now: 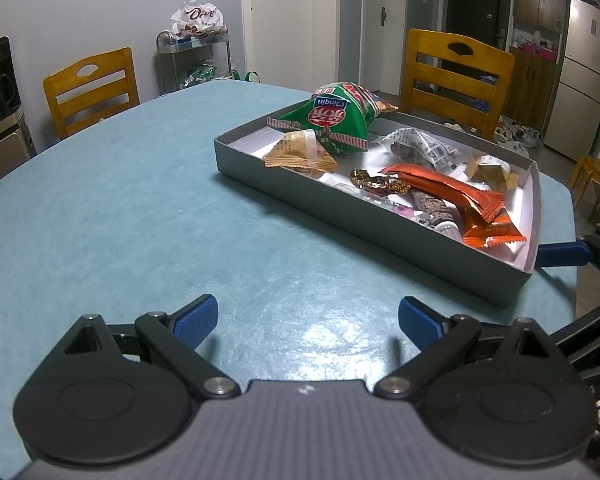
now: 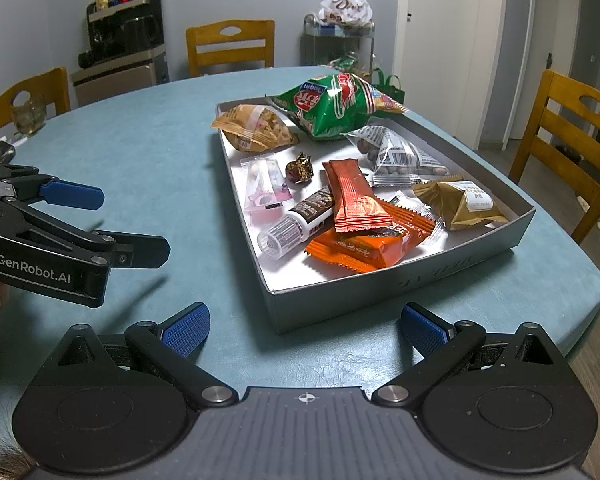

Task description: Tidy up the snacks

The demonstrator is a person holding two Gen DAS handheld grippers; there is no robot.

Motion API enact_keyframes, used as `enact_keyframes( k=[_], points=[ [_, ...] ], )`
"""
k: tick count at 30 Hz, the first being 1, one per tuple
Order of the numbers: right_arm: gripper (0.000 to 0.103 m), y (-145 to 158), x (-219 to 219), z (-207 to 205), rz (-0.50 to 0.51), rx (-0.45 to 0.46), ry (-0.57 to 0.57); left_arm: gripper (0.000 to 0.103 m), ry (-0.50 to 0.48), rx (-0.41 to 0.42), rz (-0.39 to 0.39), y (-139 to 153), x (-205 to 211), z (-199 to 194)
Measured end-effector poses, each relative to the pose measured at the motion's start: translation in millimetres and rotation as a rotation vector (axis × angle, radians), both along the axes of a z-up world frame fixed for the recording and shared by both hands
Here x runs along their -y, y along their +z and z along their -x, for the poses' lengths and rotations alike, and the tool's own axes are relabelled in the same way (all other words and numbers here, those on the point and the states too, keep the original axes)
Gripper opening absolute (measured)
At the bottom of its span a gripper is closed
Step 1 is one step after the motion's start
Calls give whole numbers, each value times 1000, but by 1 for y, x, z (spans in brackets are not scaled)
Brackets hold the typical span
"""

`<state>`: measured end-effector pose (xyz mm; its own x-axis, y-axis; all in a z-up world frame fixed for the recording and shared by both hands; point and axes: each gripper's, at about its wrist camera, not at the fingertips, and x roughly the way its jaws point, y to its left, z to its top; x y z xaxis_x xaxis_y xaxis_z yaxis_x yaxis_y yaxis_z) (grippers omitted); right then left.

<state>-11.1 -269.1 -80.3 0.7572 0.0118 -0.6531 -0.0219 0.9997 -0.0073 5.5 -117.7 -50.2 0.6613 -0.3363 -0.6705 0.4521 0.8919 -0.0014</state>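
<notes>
The left tool (image 1: pixel 307 322) is spread wide with nothing between its blue pads (image 1: pixel 194 322), and hovers low over the counter near its front edge. The right tool (image 2: pixel 305 326) is equally wide apart and empty, and is held low over the counter's front edge, to the right of the left tool.
</notes>
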Motion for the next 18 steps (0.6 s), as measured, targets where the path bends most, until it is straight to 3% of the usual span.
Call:
enact_keyframes(
  k=[18],
  points=[
    [103, 0, 0, 1, 0, 2, 0, 99, -41, 46, 3, 3, 2, 7]
  ],
)
